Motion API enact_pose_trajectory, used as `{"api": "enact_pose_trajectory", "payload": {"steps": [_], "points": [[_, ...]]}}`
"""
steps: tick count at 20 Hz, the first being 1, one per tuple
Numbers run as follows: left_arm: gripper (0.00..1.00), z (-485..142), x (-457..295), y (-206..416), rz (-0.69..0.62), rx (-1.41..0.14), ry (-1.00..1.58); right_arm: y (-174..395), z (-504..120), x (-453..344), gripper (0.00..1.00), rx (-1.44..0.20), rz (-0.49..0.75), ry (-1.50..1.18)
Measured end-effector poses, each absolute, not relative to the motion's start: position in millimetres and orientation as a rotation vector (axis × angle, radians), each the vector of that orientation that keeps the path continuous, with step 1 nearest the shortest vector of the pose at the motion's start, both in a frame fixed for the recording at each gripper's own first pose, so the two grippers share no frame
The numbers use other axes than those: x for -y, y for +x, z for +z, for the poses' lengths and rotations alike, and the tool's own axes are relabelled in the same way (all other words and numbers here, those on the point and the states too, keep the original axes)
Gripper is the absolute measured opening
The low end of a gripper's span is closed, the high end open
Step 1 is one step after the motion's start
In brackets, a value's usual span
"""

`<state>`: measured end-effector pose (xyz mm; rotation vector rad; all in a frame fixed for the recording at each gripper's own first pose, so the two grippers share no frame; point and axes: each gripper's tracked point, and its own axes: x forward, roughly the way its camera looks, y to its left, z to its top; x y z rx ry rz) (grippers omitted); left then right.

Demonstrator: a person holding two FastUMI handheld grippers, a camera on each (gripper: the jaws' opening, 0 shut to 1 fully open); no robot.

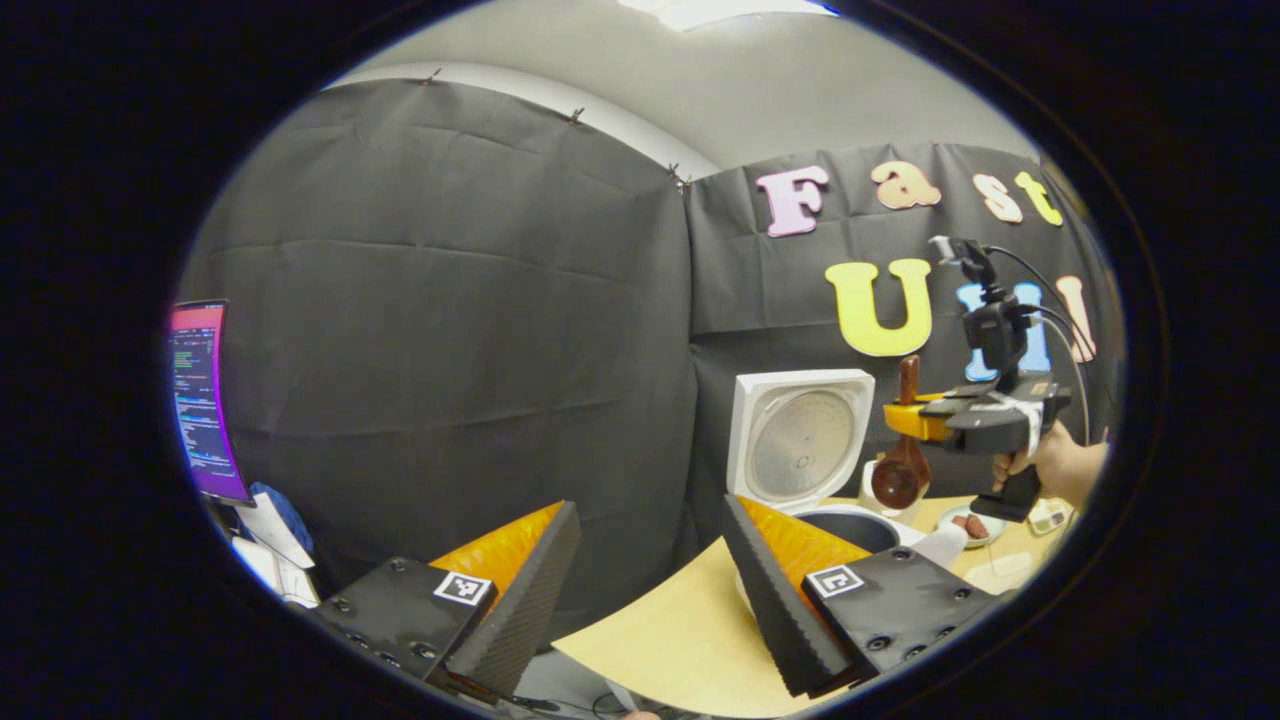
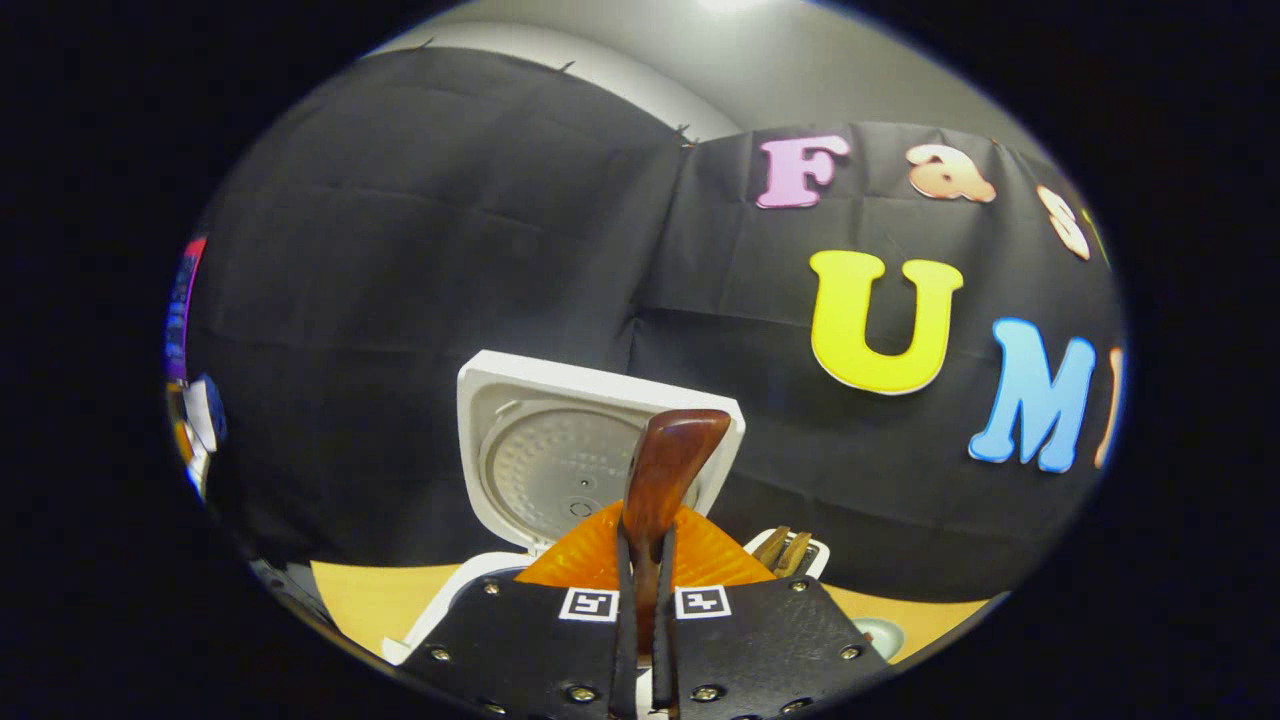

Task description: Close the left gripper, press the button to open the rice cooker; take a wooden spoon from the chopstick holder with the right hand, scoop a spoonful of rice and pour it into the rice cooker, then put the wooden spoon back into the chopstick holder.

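Note:
In the left gripper view, my left gripper point(image 1: 650, 600) stands open with nothing between its fingers, low over the table's near edge. Beyond it, the white rice cooker point(image 1: 800, 440) has its lid up, with the dark inner pot point(image 1: 858, 528) showing below. To the cooker's right, a hand point(image 1: 1060, 465) holds my right gripper point(image 1: 905, 418), shut on the wooden spoon point(image 1: 898, 470), which hangs bowl down above the white chopstick holder point(image 1: 875, 497). In the right gripper view, my right gripper point(image 2: 645, 565) clamps the spoon's handle point(image 2: 668, 465), with the open cooker lid point(image 2: 560, 460) behind and the chopstick holder point(image 2: 795, 548) to the right.
The wooden table point(image 1: 680, 620) carries a small dish point(image 1: 970, 527) with brown pieces right of the cooker, and the same dish point(image 2: 885, 635) lies low in the right gripper view. A lit monitor point(image 1: 200, 400) stands at the far left. Black cloth walls close off the back.

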<state>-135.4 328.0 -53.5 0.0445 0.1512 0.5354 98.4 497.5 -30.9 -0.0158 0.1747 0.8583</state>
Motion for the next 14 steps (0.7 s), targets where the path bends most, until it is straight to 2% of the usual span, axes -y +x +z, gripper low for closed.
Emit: {"api": "enact_pose_trajectory", "payload": {"steps": [5,14], "points": [[0.98,-44.1,-296.1,-103.0,0.471,-0.125,0.039,128.7,-3.9,-407.2,0.07,-0.187,0.738,0.074],[1.0,-22.0,-224.5,-51.7,0.363,-0.082,0.059,159.4,-20.7,-242.7,0.06,-0.227,0.501,0.12]]}}
